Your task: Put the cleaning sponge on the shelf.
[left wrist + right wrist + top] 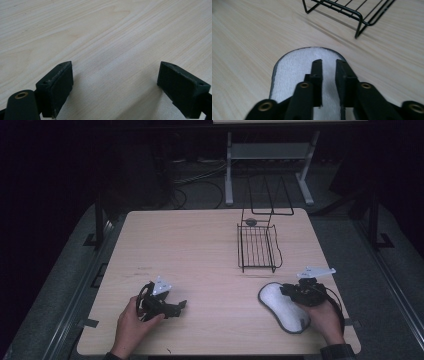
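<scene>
Near the surface's (200,245) front right corner, the right tool (329,65) hovers low over the white insole (283,306), slightly parted, gripping nothing; the left tool (115,82) gapes empty.

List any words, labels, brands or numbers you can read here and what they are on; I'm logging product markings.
None: no readable text in any view.
Insole: plain white top, no print visible.
Wire rack: bare black wire, no label.
Table: plain wood grain.
Left gripper and right gripper: black jaws, no markings.
</scene>
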`<state>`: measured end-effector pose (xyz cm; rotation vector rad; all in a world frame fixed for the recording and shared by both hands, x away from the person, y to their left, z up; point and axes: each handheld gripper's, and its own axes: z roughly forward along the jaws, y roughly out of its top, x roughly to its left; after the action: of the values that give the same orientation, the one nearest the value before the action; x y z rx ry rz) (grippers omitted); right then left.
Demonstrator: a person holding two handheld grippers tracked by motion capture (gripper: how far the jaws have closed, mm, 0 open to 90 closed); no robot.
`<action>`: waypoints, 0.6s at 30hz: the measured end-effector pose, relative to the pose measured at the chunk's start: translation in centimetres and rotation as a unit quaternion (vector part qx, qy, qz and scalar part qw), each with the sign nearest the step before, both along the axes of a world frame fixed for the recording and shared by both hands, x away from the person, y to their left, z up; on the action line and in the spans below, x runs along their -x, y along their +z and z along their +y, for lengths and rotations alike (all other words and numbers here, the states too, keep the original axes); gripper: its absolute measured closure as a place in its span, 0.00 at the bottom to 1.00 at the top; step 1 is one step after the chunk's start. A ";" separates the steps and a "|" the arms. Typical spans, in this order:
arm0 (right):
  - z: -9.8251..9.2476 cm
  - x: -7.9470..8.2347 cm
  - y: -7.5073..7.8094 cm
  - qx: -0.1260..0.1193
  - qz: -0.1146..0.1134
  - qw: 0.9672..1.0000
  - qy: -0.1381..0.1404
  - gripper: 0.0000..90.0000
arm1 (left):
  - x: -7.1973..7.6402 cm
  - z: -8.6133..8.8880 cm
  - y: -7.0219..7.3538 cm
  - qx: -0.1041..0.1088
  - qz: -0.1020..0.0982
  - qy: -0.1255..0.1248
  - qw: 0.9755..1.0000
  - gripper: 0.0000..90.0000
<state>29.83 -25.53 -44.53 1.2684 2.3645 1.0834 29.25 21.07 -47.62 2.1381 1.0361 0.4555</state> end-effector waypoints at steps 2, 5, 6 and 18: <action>-0.6 0.5 0.2 -0.004 0.004 1.000 -0.008 0.71 | 0.0 0.0 0.0 0.000 0.000 0.000 1.000 0.14; -1.1 1.2 0.2 -0.010 0.014 1.000 -0.016 0.55 | 0.0 0.0 0.0 0.000 0.000 0.000 1.000 0.14; -1.1 1.4 0.2 -0.010 0.014 1.000 -0.018 0.50 | 0.0 0.0 0.0 0.000 0.000 0.000 1.000 0.14; -0.2 2.0 -0.7 0.003 0.028 0.999 -0.021 0.16 | 0.0 0.0 0.0 0.000 0.000 0.000 1.000 0.14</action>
<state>27.85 -25.77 -45.20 1.3579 2.3670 1.0413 29.25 21.07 -47.63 2.1382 1.0360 0.4556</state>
